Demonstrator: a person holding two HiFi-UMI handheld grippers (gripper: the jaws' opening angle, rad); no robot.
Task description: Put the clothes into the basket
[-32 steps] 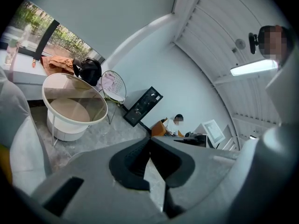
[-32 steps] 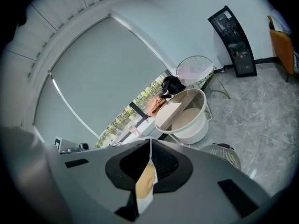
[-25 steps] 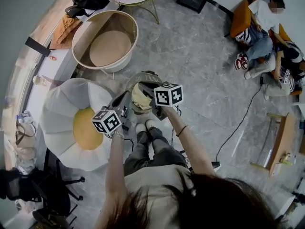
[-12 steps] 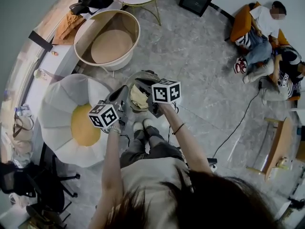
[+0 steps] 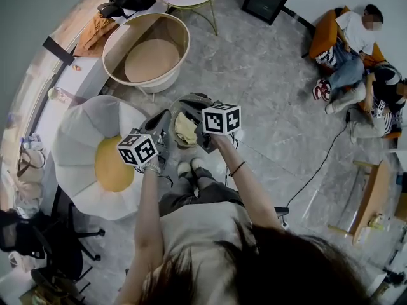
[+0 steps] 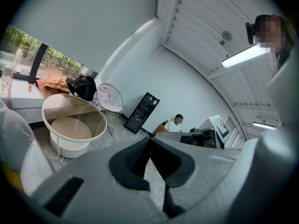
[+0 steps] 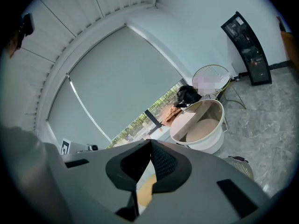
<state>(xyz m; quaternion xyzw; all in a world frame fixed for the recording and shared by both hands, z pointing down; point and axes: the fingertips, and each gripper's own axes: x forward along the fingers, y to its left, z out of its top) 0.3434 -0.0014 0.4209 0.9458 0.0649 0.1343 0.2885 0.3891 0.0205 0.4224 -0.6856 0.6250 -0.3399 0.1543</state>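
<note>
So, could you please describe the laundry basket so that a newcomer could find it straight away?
Find the big white flower-shaped chair with the yellow centre. Just to its right, directly in front of the standing person's shoes, sits the small grey mesh basket. Unlike the much larger white round tub beyond it, it is grey and holds a pale yellow garment.

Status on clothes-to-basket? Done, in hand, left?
Done: the basket holds a pale yellow garment.
In hand: nothing. The left gripper and right gripper are both shut and empty, close by the basket.
Left: possibly the orange garment lying on the window ledge, if it counts as part of the job.
</note>
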